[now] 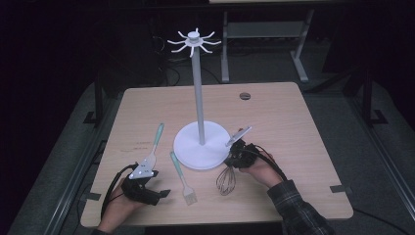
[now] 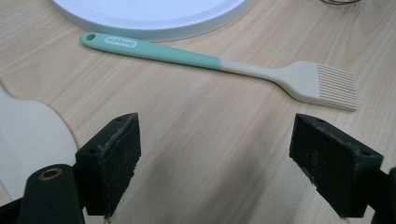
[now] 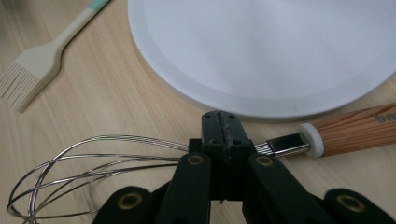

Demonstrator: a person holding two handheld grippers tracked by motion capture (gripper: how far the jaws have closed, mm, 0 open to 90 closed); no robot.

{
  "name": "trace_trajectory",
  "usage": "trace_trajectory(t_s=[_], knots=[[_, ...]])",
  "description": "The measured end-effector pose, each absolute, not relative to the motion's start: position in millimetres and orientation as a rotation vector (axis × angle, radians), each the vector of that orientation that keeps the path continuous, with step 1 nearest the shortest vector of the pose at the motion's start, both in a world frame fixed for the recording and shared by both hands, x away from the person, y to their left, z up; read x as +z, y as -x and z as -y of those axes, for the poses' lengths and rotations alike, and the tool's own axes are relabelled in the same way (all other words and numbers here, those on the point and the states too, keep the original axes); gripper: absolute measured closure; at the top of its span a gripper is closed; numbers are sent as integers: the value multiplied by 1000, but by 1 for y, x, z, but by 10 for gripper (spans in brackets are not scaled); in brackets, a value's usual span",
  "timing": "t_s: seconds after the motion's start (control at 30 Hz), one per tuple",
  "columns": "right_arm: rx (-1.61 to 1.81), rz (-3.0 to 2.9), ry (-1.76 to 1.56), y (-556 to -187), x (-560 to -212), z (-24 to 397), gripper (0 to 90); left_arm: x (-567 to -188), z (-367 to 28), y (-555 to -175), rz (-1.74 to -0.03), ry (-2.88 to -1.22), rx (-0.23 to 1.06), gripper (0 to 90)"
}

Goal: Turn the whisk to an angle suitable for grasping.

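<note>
A wire whisk (image 1: 226,182) with a wooden handle (image 3: 355,133) lies on the table beside the white stand's round base (image 1: 200,147). My right gripper (image 3: 222,133) is shut, jaws pressed together. Its tip sits over the whisk's neck, where the wires meet the metal collar; the neck is hidden behind the jaws, so I cannot tell whether they touch. My left gripper (image 2: 222,163) is open near the table's front left with nothing between its jaws. Ahead of it lies a mint-handled pastry brush (image 2: 210,60). A pale spatula blade (image 2: 32,135) lies at its left.
The stand's tall pole (image 1: 198,88) rises from the base and ends in a ring of hooks (image 1: 194,41). The spatula (image 1: 155,144) lies left of the base, the brush (image 1: 181,178) in front of it. A small round hole (image 1: 244,96) marks the table's far side.
</note>
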State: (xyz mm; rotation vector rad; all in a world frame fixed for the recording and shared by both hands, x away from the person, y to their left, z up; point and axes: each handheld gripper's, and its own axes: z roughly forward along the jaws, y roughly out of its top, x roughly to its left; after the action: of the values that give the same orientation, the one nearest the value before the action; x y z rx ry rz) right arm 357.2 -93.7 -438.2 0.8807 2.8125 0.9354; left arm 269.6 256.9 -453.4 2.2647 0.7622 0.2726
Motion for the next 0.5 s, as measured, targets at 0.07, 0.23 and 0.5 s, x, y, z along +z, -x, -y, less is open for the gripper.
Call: trace_trajectory(t_s=[0.07, 0.23, 0.5], knots=[[923, -2817, -878, -356, -438, 96, 900, -453, -257, -270, -764, -2263, 272, 160], [916, -2817, -898, -353, -439, 102, 900, -453, -257, -270, -763, -2265, 270, 160], [904, -2811, -936, -345, -438, 124, 900, -454, -256, -269, -767, -2268, 267, 160]])
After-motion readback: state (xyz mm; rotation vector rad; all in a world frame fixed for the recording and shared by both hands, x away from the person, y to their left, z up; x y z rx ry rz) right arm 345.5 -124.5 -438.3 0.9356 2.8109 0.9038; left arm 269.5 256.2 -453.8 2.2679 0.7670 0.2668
